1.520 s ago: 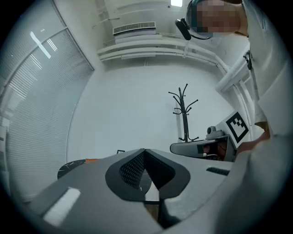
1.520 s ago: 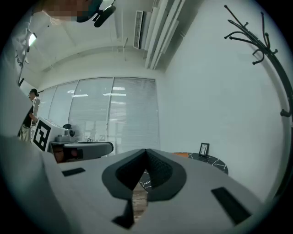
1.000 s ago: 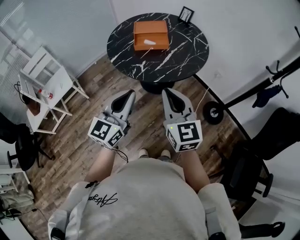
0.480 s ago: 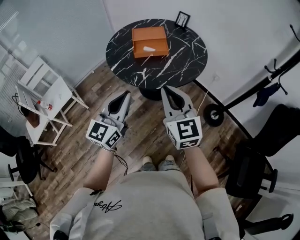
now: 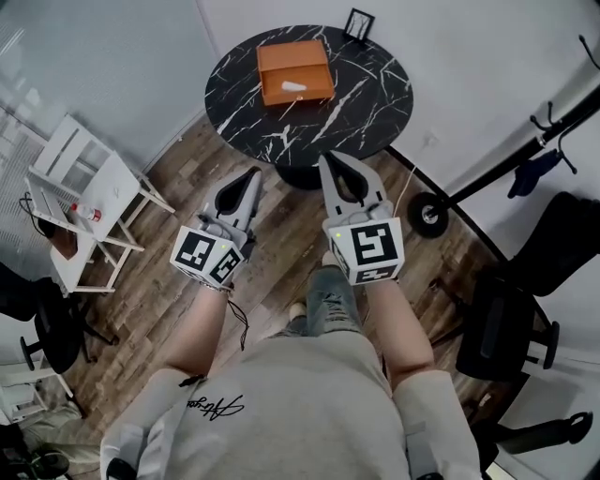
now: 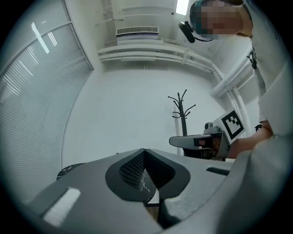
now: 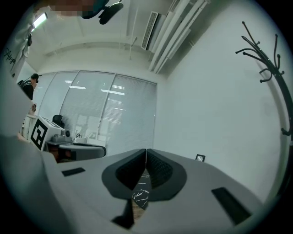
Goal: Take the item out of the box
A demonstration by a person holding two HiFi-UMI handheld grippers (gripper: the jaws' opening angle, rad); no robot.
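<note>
My left gripper [image 5: 251, 176] and my right gripper [image 5: 329, 159] are both pressed together, the jaw tips meeting in a thin seam with nothing pinched between them. I hold them side by side over the wooden floor [image 5: 155, 281], pointing toward the round black marble table [image 5: 370, 112]. The orange box [image 5: 309, 58] sits on the table's far part, well apart from both grippers, its top open. A small white item [image 5: 294, 86] lies inside it, near the side facing me. A small picture frame [image 5: 357, 23] stands at the table's far edge, just beyond the box.
</note>
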